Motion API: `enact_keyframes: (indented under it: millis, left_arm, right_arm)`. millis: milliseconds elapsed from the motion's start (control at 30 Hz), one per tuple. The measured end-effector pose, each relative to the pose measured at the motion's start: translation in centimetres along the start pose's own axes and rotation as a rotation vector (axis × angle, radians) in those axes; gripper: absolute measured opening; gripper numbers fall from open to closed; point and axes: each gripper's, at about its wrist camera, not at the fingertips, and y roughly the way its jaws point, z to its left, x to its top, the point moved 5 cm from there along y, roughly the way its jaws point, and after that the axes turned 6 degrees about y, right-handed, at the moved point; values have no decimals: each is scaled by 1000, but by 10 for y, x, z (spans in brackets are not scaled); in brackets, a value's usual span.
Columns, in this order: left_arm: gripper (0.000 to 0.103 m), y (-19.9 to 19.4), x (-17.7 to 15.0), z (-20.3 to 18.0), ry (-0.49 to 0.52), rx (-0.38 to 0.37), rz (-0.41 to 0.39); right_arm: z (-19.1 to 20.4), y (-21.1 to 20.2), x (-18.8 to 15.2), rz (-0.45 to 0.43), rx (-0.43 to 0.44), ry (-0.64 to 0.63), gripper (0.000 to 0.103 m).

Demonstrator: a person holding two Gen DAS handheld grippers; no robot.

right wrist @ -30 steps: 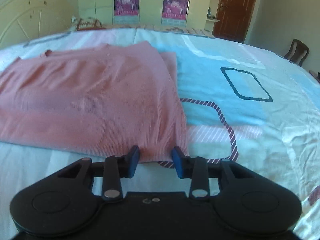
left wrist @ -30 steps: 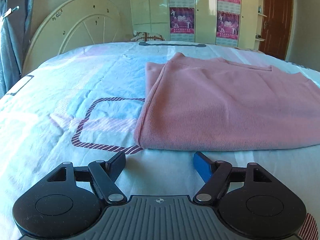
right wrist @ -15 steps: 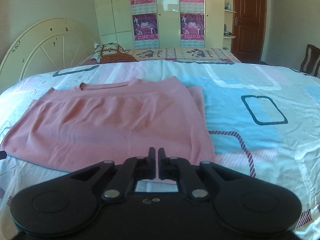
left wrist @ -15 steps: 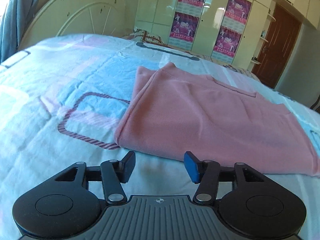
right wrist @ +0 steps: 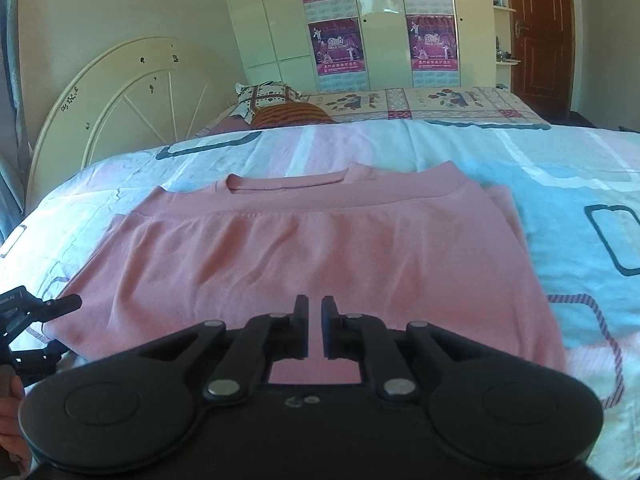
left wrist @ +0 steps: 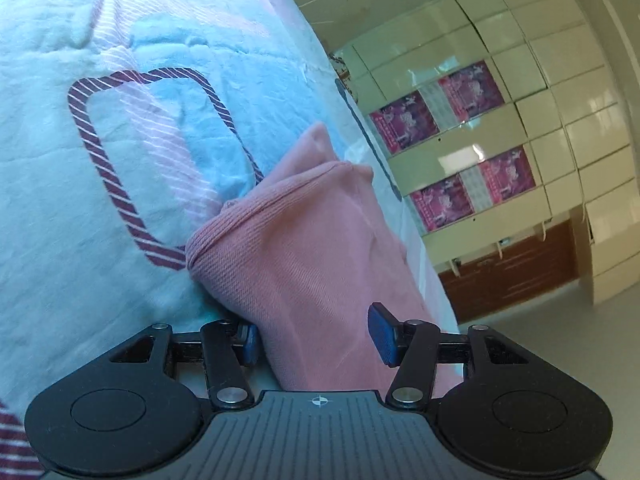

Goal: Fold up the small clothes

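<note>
A pink top (right wrist: 320, 248) lies flat on the bed, neckline away from me, with its sides folded in. In the left wrist view its near left corner (left wrist: 304, 248) is bunched up and runs between the jaws of my left gripper (left wrist: 316, 338). That gripper is rolled on its side and half open, and its blue pads (left wrist: 382, 336) do not press the cloth. It also shows at the left edge of the right wrist view (right wrist: 52, 328). My right gripper (right wrist: 315, 328) hovers over the middle of the near hem. It is all but shut, its jaws opening a crack, nothing between them.
The bed sheet (right wrist: 520, 184) is white with blue and pink patches. A round headboard (right wrist: 132, 92) stands far left, with pillows (right wrist: 280, 104) behind the top. A wardrobe with posters (right wrist: 380, 20) and a brown door (right wrist: 540, 32) are at the back. A hand (right wrist: 8, 396) shows bottom left.
The left gripper rolled over, dropped to the top's left corner and narrowed around it. The right gripper shut, rose and slid left from the right corner to the middle of the hem.
</note>
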Motion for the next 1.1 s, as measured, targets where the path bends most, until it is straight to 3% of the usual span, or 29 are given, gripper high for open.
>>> enact_keyframes:
  millis: [133,167,200,267,333,400,467,533,600,667,767,833,967,1100]
  left_arm:
    - [50,24,10,-4,0,19,-45]
    - [35,32,14,-6,18,37,-40]
    - [8,40,15,-7,34,53,-23]
    - [8,45,22,-4,-13,-1,-28]
    - [8,30,30,-16,22,-75,-97]
    - [8,26,34,-17,40,-116,-107]
    - [8,37,30,-6,64,-59,-62]
    - [8,43,26,10,-6,-34,-21]
    - [14,42,29,11,-30,-43,-43]
    - [15,46,32,11,-50,-26,-52]
    - [14,55,35,9,-55,1,-59]
    - [9,58,40,6,-23,13,-46]
    - [8,42,45,-34,56,-89,-75]
    - [8,44,36,-116,207,-184,-47]
  right_arm:
    - [16,30,7,27,6,2,6]
    - [20,36,8,38,6,-1,6]
    - [26,43,9,47,7,-11,6]
    - [37,51,12,52,15,-31,6]
    - [45,54,15,51,15,-43,6]
    - [49,57,15,45,25,-58,6]
    - [43,80,2,136,-36,-84,0]
    - [39,85,1,134,-19,-52,0]
    - [44,76,7,107,-23,-63,4]
    - [48,65,11,56,20,-63,4]
    - [45,84,1,154,-4,-69,3]
    - [44,87,-2,130,2,-92,0]
    - [37,85,-2,120,38,-69,0]
    - [23,85,3,134,109,23,0]
